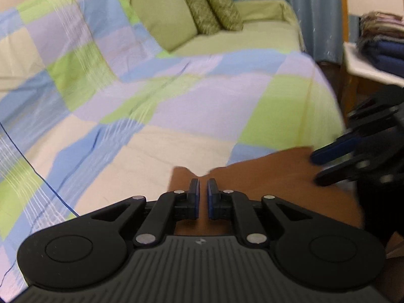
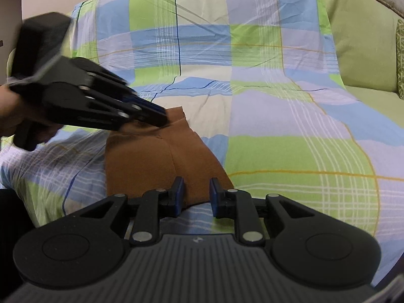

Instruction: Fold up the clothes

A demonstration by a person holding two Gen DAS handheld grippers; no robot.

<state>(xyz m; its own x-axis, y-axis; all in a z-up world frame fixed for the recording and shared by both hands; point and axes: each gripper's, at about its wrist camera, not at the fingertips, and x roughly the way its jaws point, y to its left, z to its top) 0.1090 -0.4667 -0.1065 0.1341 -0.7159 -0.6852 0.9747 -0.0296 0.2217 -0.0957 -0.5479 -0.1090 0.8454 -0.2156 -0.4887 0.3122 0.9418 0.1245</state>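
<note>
Flat rust-brown fabric garment [image 2: 151, 156] near front edge of checked blue, green and lilac bedsheet [image 2: 277, 101]. Left gripper [image 1: 201, 192] nearly closed, apparently pinching far hem; right gripper [image 2: 194, 192] parted over near hem. Risk: thin hem slipping, fold skewing.

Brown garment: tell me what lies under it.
The brown garment rests on the checked sheet that shows around it. Whatever lies directly beneath the cloth is covered and cannot be seen.
</note>
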